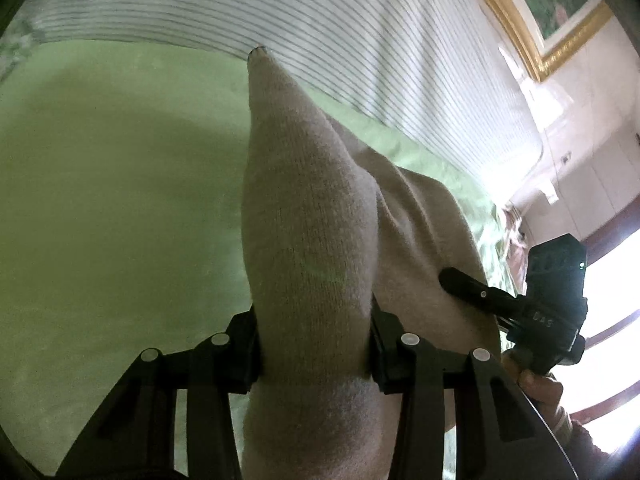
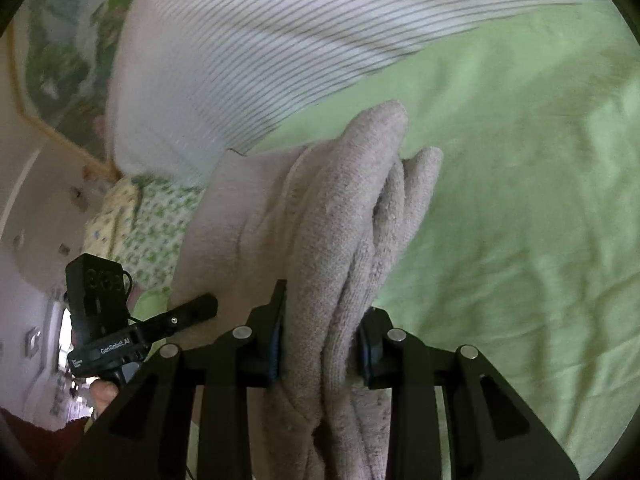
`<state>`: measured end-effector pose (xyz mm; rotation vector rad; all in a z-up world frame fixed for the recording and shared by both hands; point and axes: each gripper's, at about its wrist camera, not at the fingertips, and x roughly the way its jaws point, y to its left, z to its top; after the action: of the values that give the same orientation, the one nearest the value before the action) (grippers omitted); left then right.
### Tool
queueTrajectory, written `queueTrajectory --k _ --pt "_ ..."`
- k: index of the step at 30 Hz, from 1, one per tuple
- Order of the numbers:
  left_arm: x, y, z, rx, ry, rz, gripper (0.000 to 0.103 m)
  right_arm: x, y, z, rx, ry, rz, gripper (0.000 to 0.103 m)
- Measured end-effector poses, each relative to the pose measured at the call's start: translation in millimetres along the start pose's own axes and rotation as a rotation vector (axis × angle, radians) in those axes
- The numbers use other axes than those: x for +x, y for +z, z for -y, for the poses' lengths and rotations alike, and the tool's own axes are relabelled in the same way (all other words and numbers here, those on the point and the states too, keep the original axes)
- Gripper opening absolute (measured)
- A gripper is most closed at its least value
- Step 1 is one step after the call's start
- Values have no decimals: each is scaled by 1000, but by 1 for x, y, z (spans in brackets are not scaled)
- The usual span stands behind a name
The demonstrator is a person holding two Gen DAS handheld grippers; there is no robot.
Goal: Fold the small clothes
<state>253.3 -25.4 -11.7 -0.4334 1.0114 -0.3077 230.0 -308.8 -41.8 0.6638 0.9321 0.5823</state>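
My left tongs (image 1: 314, 344) are pinched on a beige knit garment (image 1: 308, 248), the fabric bunched thick between the pads and rising toward 12 o'clock in a tapering fold. My right tongs (image 2: 320, 344) clamp the same soft, nubbly knit (image 2: 352, 240), gathered in several rolled layers with rounded ends. The cloth hangs between both tongs above a pale green bed sheet (image 1: 100, 200), smooth and faintly wrinkled. At 12 o'clock lies a white fabric with thin dark stripes (image 1: 320, 12). At 3 o'clock in the left view the other tongs' black body shows.
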Motion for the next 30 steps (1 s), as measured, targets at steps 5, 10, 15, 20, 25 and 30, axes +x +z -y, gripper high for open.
queueTrajectory --k 5,10,15,20,25,30 --pt "-25 -3 -34 -32 57 30 42 38 -8 -33 -37 30 -50 31" --pt "-31 -2 -64 -38 111 59 42 65 -12 -53 -97 17 -79 31" --pt "-18 -9 -88 -52 151 20 47 95 -15 -50 -123 -9 -135 32" --pt "-8 -16 -97 -59 182 17 62 107 -22 -42 -159 -78 -162 46" --pt "-10 -18 -110 -82 208 24 78 99 -17 -31 -148 -93 -147 56" --pt "-17 -24 -112 -80 223 25 79 89 -16 -27 -141 -133 -123 61"
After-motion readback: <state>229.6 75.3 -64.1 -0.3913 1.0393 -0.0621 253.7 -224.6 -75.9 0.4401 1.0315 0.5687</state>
